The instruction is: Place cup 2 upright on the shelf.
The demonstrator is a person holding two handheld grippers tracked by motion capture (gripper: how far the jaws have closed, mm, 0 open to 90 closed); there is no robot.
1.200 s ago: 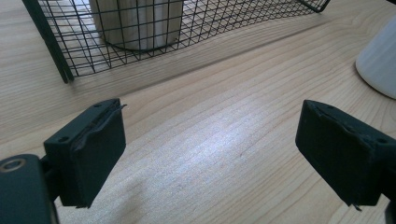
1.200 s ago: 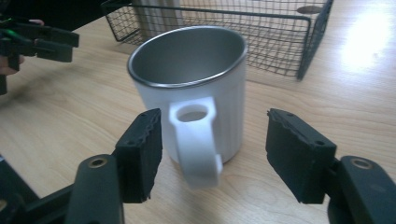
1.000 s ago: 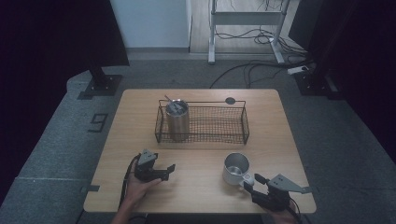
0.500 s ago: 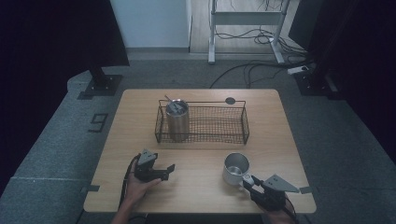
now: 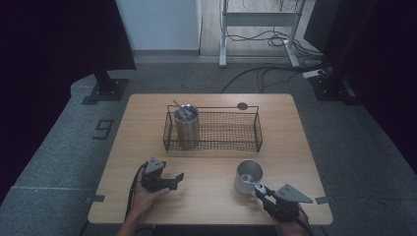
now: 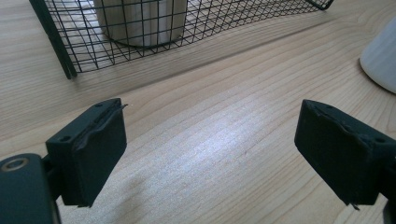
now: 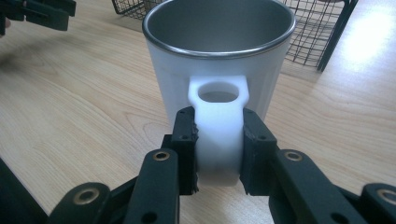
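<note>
Since a second ago, the right claw (image 5: 259, 189) has been closing its jaws, and they are now clamped on the flat white handle (image 7: 219, 135) of the white mug with the steel-lined inside (image 5: 249, 176); the left claw (image 5: 173, 180) has kept its place and its gap.

High view: the mug stands upright on the pale wooden desk (image 5: 206, 162), right of centre and toward the near edge. The right claw comes in from about five o'clock of the mug, and the person's hand sits under its grey three-cornered plate. Across the desk, at roughly nine o'clock of the mug and well apart from it, the left claw rests low over the wood in the person's left hand (image 5: 145, 196), jaws pointing toward three o'clock. Behind both, at twelve o'clock, lies the black wire basket (image 5: 221, 132) with a tall steel cylinder cup (image 5: 187, 126) standing in its left end.

Left gripper view: the two black jaws stand wide apart with bare wood between them, so this claw is released. The basket's corner and the steel cup's base are at eleven o'clock, and a curve of the white mug is at two o'clock.

Right gripper view: both pads press the handle's sides, with the mug body straight ahead at twelve o'clock, its rim level.
</note>
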